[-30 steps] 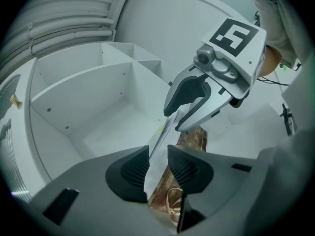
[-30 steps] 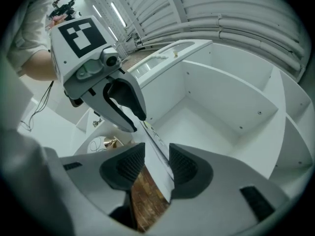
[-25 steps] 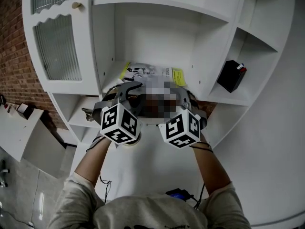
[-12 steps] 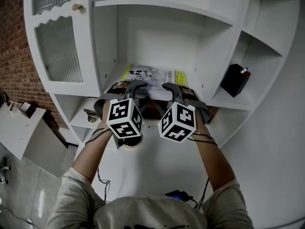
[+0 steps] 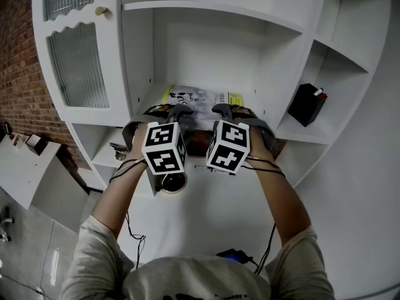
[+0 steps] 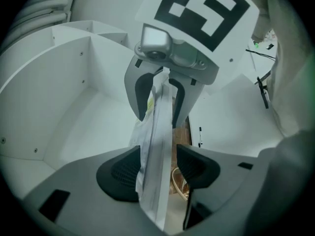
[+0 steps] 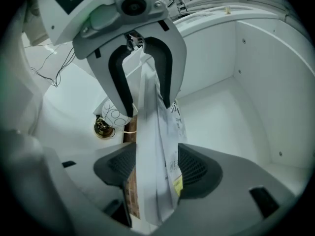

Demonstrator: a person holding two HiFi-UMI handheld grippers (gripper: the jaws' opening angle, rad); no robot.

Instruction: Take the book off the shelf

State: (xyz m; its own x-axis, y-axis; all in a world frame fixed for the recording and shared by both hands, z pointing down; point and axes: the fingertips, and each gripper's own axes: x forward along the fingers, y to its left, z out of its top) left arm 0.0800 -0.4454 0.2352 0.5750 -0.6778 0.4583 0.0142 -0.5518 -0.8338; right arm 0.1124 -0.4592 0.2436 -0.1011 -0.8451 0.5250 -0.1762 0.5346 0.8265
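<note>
There is one book [image 5: 195,96] at twelve o'clock, one black box [image 5: 306,103] at two, one knob [image 5: 100,9] at eleven, and two grippers, the left gripper [image 5: 175,112] and the right gripper [image 5: 225,111], whose jaws have just been opening with the book between them.

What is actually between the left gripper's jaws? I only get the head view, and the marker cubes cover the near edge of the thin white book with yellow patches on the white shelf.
Observer: The thin white book stands edge-on between the left gripper's jaws, which have just been opening.
Operator: Are the pads clamping it?
Observer: No, a gap shows between the book and one dark ribbed pad.
Operator: And the right gripper?
Observer: The right gripper has the same book between its jaws. They have just been opening and stand wide apart.
</note>
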